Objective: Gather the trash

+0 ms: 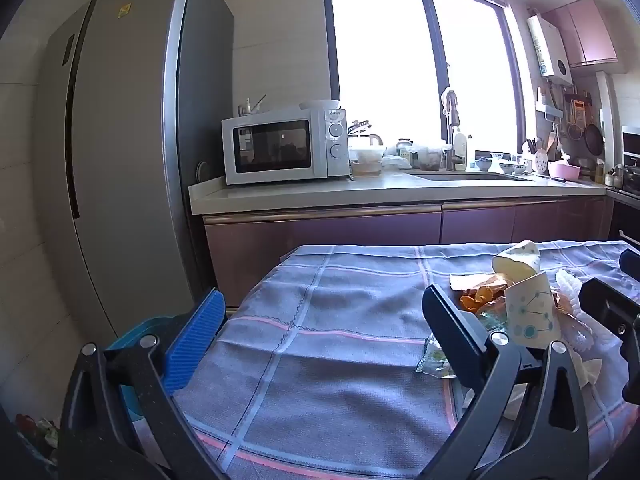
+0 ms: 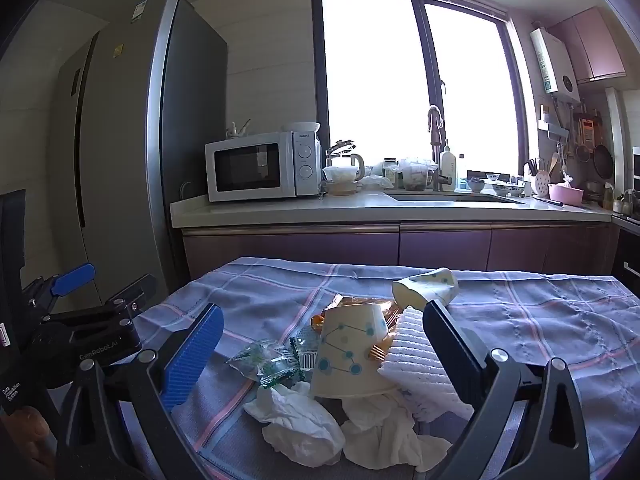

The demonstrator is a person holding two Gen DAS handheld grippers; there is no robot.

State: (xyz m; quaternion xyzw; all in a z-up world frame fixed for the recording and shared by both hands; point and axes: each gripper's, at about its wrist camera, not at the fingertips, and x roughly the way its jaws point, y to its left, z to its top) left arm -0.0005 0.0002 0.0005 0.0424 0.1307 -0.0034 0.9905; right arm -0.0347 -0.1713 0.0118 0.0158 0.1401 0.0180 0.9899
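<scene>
The left claw [image 1: 320, 340] hangs at the left edge of the blue-grey checked cloth [image 1: 320, 360] over the counter, its jaws spread as wide as they go, only bare cloth between them; a teal plastic bin [image 1: 132, 340] shows just behind its blue ribbed pad [image 1: 196, 344]; to its right lies the trash heap; the right claw [image 2: 324, 356] stands just as wide and empty, the heap between its fingers but untouched by them; leftmost in the heap are crumpled green-and-clear plastic wrappers [image 2: 268, 360], then crumpled white tissues [image 2: 300, 428] nearest the camera; the white paper cup with teal dots [image 2: 348, 356] lies tipped, mouth toward the camera, base away; beside it a white ribbed cloth pad [image 2: 416, 356]; behind, a second dotted paper cup [image 2: 424, 286] lies on its side, crushed, long axis left to right, mouth leftward.
</scene>
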